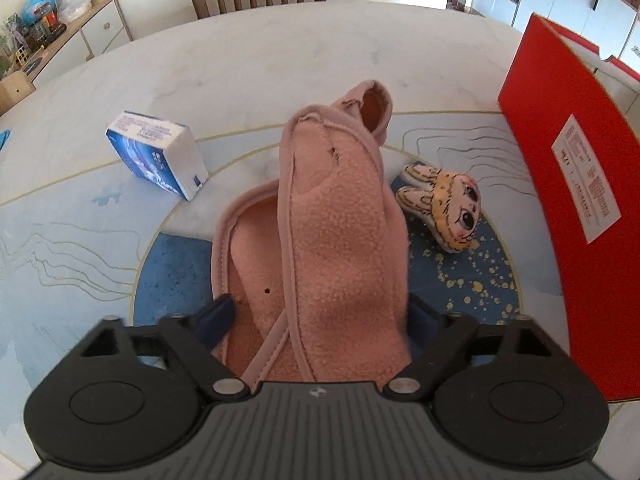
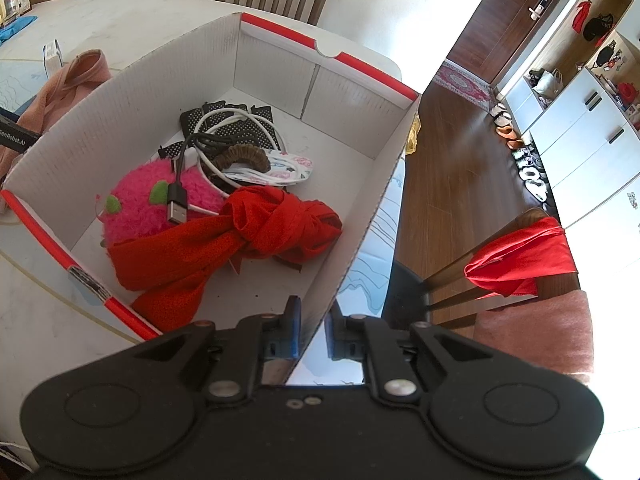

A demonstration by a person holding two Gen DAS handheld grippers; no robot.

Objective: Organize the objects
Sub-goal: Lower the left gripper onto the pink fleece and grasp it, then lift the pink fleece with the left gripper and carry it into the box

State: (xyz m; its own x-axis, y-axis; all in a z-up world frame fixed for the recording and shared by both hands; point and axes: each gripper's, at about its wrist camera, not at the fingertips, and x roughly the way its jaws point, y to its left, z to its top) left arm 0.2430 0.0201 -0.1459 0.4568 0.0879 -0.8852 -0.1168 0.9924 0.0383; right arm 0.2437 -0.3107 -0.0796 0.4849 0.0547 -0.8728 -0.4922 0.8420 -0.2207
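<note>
Box: one red box [image 2: 360,168], its near wall pinched in my right gripper [image 2: 312,332].
Garment: one pink fleece garment [image 1: 340,240] on the table [image 1: 240,72], bunched between my left gripper [image 1: 320,312] fingers, jaws spread; contact unclear.
Tissue pack: one tissue pack [image 1: 160,156], left of the garment.
Bunny plush: one bunny plush [image 1: 444,208], right of it.
</note>
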